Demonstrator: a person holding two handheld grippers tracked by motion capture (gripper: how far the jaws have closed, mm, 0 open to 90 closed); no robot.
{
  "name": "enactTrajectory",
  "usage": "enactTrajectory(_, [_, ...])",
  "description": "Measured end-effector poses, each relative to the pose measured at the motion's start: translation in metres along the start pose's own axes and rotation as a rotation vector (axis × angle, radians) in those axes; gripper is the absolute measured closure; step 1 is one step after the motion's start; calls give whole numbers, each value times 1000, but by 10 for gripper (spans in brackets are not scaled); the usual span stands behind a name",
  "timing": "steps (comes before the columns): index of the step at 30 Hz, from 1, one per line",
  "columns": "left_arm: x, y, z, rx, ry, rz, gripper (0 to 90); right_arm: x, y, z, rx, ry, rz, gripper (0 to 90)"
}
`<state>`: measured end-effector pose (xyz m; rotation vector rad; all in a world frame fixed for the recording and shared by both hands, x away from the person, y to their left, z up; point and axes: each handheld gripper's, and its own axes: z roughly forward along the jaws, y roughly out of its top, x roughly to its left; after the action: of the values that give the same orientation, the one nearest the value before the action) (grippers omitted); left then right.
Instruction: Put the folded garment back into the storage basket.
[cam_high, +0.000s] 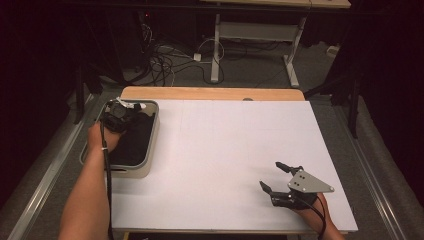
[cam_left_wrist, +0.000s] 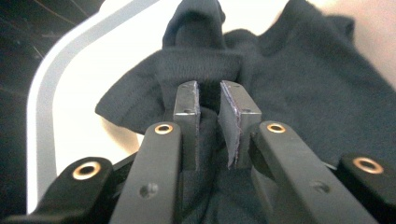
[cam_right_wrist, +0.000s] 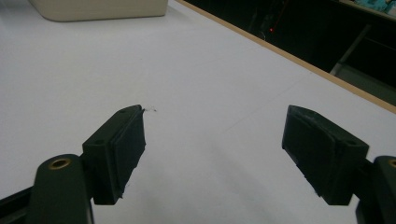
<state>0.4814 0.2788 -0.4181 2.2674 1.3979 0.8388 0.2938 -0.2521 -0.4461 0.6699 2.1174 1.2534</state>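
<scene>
Left gripper (cam_left_wrist: 209, 100) pinches dark cloth (cam_left_wrist: 299, 88) in bin (cam_high: 152, 142); right gripper (cam_high: 274, 176) wide open, empty, over white table (cam_high: 225, 150). Cables (cam_high: 165, 62) on floor behind.

We hold our left gripper (cam_high: 120, 114) far forward at arm's length, jaws pinched nearly together, while our right gripper (cam_high: 274, 177) rests low and near, jaws spread wide apart.

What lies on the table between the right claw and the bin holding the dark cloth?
Nothing: the high view shows bare white table between the right claw and the bin.
</scene>
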Motion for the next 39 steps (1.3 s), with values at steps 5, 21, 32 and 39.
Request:
enactTrajectory(5, [0,0,-7,-47,-6,-13,730,1,0,1,4,-4,12,210])
enactTrajectory(21, [-16,-4,-30,-196,-58,2,564,3,1,6,6,-19,43,200])
enactTrajectory(32, [-25,-10,-31,-241,-26,0,314,8,2,9,27,-10,34,192])
enactTrajectory(39, [-23,-12,-39,-284,7,-20,213,7,0,11,40,-18,31,161])
